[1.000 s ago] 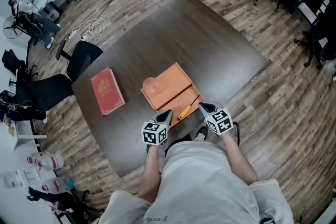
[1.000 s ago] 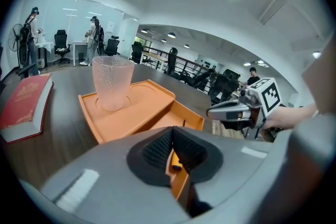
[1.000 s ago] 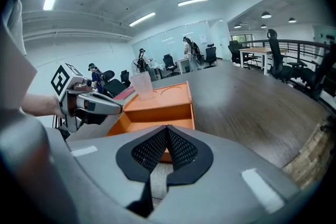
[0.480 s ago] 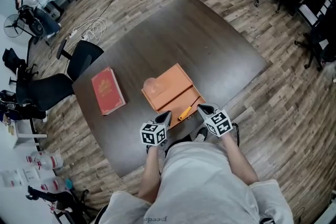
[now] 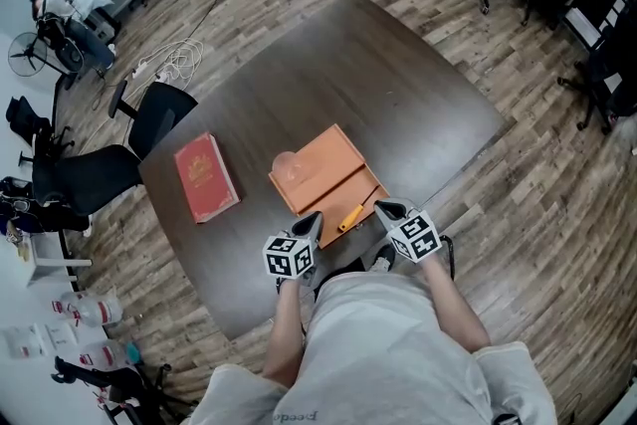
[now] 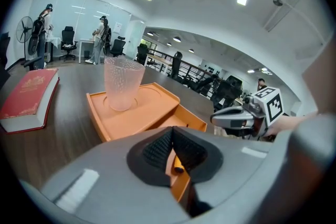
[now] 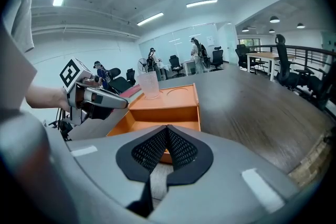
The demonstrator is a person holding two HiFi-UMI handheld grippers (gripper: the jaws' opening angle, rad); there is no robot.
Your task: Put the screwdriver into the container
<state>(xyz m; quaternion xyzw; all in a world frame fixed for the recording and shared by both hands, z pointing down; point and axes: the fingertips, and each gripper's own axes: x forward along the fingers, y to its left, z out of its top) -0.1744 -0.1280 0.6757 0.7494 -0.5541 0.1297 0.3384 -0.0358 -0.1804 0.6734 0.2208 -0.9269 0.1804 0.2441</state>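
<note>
An orange container (image 5: 328,164) sits near the table's front edge, with a clear plastic cup (image 5: 286,164) standing on its raised part. The screwdriver (image 5: 350,213), with a yellow-orange handle, lies along the container's near side. I cannot tell whether it rests inside the low compartment or on the table. My left gripper (image 5: 316,215) is shut and empty just left of the handle. My right gripper (image 5: 380,205) is shut and empty just right of it. In the left gripper view the handle's end (image 6: 178,166) shows behind the closed pads (image 6: 157,148).
A red book (image 5: 205,177) lies on the dark table (image 5: 398,85) to the container's left. Black office chairs (image 5: 149,114) stand off the table's left side. The table's front edge is right at the person's body. People stand far off in the room.
</note>
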